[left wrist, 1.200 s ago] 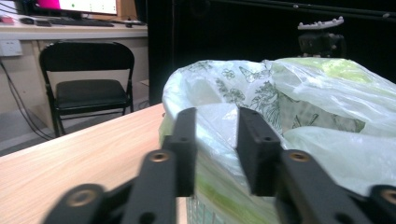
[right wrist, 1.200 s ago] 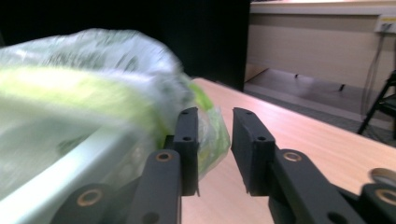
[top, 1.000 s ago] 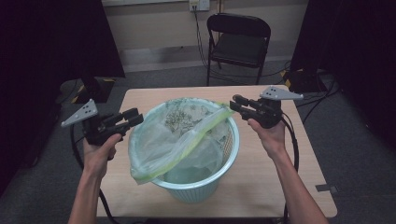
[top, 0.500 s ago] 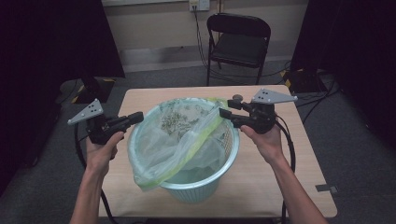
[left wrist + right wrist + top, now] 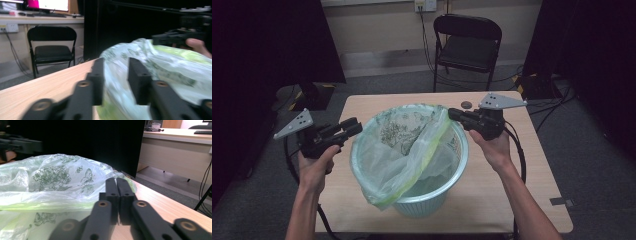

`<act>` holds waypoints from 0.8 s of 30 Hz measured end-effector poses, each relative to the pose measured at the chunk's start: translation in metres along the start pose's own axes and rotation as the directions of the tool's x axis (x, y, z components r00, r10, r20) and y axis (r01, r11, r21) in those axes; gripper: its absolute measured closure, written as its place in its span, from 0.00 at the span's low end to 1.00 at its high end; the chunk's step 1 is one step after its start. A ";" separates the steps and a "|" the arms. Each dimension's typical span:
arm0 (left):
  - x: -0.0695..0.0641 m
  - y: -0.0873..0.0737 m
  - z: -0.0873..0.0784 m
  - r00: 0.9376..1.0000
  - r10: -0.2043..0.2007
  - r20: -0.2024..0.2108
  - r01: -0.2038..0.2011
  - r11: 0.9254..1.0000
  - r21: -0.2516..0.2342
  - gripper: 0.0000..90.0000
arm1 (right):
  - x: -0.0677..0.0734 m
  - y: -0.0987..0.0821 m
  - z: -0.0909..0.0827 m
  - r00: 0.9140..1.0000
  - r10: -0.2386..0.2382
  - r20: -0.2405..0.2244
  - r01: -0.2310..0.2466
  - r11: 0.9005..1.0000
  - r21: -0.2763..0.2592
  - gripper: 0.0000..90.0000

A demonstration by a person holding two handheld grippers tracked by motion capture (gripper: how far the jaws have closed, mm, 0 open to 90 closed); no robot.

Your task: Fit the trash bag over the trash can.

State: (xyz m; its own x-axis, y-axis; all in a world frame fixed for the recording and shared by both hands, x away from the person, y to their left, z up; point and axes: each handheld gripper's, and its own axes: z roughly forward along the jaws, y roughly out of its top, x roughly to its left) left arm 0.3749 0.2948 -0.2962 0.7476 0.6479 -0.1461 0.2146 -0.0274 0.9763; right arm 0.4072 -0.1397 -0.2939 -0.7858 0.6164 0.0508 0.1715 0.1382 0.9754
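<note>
Dark curtains frame a room with a grey floor, where a black folding chair (image 5: 468,46) stands beyond the far edge of a light wooden bench (image 5: 532,165). At the middle of the bench sits a pale green plastic wastebasket (image 5: 447,187), round and open at the top. A thin, see-through bag (image 5: 404,150) lies partly inside it. The bag is whitish with a green print of flowers and butterflies and a yellow-green band along its edge. Its far side is draped over the basket's far rim, while a long fold runs diagonally from the far right rim down over the near left rim and hangs outside the basket.

The person's right tool (image 5: 452,114) is at the far right rim; in the right gripper view its jaws are closed flat together on the bag's edge, having just been closing. The left tool (image 5: 357,125) is held just off the basket's left rim. In the left gripper view its jaws stand apart, having just been opening, with the bag's plastic seen between and behind them; no pinch on the plastic is visible. A small dark disc (image 5: 466,104) lies near the bench's far edge.
</note>
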 end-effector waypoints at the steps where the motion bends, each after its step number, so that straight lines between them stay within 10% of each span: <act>1: 0.002 0.000 0.004 1.000 -0.001 -0.005 0.001 1.000 0.012 0.71 | 0.000 0.000 -0.001 1.000 0.000 0.000 0.000 1.000 -0.006 1.00; 5: 0.005 -0.004 0.013 1.000 -0.020 -0.006 0.020 0.999 0.049 0.86 | 0.002 -0.003 -0.013 1.000 0.000 0.015 0.001 0.999 -0.034 1.00; 15: -0.004 -0.007 0.007 0.999 -0.003 -0.036 0.005 0.999 0.041 0.86 | 0.002 -0.031 -0.035 0.998 0.027 0.050 -0.025 0.999 -0.042 1.00; 24: -0.010 -0.010 -0.013 1.000 0.006 -0.031 -0.005 0.999 0.041 0.86 | 0.002 -0.045 -0.012 0.999 0.011 0.032 -0.012 1.000 0.028 1.00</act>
State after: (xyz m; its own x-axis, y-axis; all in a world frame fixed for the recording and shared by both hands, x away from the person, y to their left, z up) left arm 0.3571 0.2986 -0.3026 0.7291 0.6709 -0.1351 0.2366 -0.0619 0.9696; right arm 0.3906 -0.1536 -0.3354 -0.7644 0.6424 0.0548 0.1975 0.1525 0.9684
